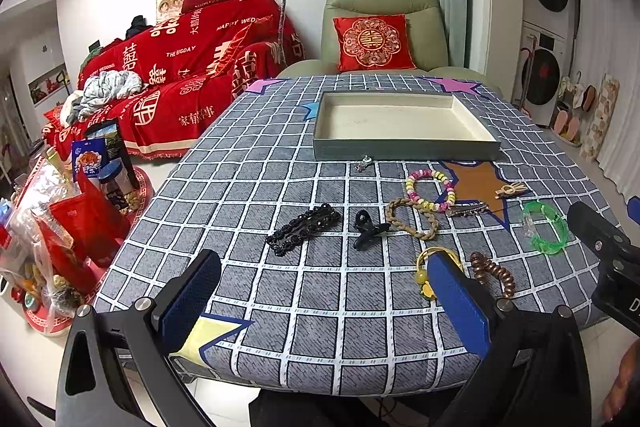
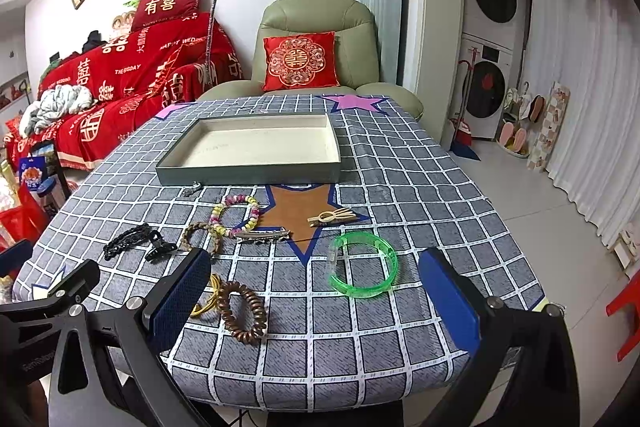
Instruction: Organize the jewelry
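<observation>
In the left wrist view, the left tool (image 1: 324,303) is being held with its 2 blue-padded fingers (image 1: 460,303) wide apart and nothing between them, above the near edge of the worktop (image 1: 280,287), which is being covered by a grey checked cloth. An open tray (image 1: 404,147) is being seen at 12 o'clock, with bare lining showing inside. The jewelry is lying loose on the cloth between tray and tool: a black beaded piece (image 1: 304,229) at 11 o'clock, a black claw clip (image 1: 368,229) just right of it, a braided tan bracelet (image 1: 412,219) and a pastel bead bracelet (image 1: 430,189) at 1 o'clock. A yellow bangle (image 1: 424,269) is being partly hidden behind the right finger, with a brown coil tie (image 1: 490,273) just beside it. A green bangle (image 1: 546,227) is lying at 2 o'clock, near the right tool (image 1: 608,251), which is entering at the right edge.

In the right wrist view, the right tool (image 2: 316,293) is likewise being held spread, gripping nothing. The green bangle (image 2: 362,263) is lying between its fingers at 12 o'clock. The brown coil tie (image 2: 244,311) is being seen just right of the left finger, a silver barrette (image 2: 262,235) and a beige clip (image 2: 332,217) further out, and the tray (image 2: 248,173) beyond them at 11 o'clock.
</observation>
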Available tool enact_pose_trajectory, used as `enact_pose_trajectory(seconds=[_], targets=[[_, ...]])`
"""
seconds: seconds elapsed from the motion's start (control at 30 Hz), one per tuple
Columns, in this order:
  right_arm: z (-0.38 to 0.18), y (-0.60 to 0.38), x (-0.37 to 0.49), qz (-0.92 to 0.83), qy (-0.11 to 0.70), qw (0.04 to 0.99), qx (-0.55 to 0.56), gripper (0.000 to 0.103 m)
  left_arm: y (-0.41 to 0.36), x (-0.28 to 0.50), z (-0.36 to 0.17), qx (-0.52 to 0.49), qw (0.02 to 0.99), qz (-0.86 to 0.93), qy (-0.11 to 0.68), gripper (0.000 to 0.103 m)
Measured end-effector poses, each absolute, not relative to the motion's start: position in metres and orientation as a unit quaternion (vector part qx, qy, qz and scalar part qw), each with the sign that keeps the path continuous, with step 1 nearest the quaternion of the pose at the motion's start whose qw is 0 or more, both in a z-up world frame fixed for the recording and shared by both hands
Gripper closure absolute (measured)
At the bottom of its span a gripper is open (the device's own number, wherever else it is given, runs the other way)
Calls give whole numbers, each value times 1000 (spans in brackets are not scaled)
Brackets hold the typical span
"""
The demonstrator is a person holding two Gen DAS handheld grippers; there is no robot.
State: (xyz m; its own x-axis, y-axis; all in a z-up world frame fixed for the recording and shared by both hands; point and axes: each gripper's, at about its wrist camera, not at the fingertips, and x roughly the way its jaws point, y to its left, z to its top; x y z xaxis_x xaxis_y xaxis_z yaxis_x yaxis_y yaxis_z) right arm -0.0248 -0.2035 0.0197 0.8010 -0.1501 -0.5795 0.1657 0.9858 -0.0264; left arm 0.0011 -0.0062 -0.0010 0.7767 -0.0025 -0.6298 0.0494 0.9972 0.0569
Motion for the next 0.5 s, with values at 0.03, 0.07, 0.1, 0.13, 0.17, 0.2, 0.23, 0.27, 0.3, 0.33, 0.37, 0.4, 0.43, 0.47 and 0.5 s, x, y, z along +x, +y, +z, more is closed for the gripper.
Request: enact_pose_trajectory(seconds=[0.03, 0.07, 0.1, 0.13, 0.17, 0.2, 0.23, 0.27, 0.3, 0.33, 0.37, 0.4, 0.43, 0.47, 0.5], targets=[[20, -203, -25, -83, 304, 949, 12, 0, -6, 1, -1, 35, 942, -14, 334, 0], [20, -203, -25, -83, 303, 949, 11, 0, -6, 1, -1, 35, 942, -14, 334, 0], [20, -202, -25, -83, 302, 950, 11, 0, -6, 1, -1, 34, 942, -15, 334, 0], [20, -202, -25, -82, 302, 950, 11, 0, -6, 1, -1, 35, 942, -15, 335, 0], [20, -202, -25, -82, 301, 950, 12, 0, -6, 1, -1, 35, 942, -14, 335, 0], [20, -202, -25, -82, 302, 950, 12, 0, -6, 1, -1, 34, 942, -14, 334, 0], [20, -202, -25, -82, 302, 950, 12, 0, -6, 1, -1, 34, 942, -14, 335, 0], [20, -202, -25, -82, 302, 950, 12, 0, -6, 1, -2, 33, 942, -13, 335, 0], [20, -202, -25, -82, 302, 950, 12, 0, -6, 2, -2, 33, 941, -13, 336, 0], [20, -202, -25, -82, 302, 950, 12, 0, -5, 2, -2, 33, 941, -13, 336, 0], [20, -202, -25, -82, 302, 950, 12, 0, -5, 2, -2, 32, 941, -12, 336, 0], [21, -202, -25, -82, 302, 950, 12, 0, -5, 2, -2, 33, 941, -12, 336, 0], [20, -202, -25, -82, 301, 950, 12, 0, -5, 2, -2, 32, 941, -11, 336, 0], [20, -202, -25, -82, 302, 950, 12, 0, -5, 2, -2, 33, 941, -11, 336, 0], [21, -203, -25, -82, 302, 950, 12, 0, -4, 2, -2, 32, 941, -11, 336, 0]])
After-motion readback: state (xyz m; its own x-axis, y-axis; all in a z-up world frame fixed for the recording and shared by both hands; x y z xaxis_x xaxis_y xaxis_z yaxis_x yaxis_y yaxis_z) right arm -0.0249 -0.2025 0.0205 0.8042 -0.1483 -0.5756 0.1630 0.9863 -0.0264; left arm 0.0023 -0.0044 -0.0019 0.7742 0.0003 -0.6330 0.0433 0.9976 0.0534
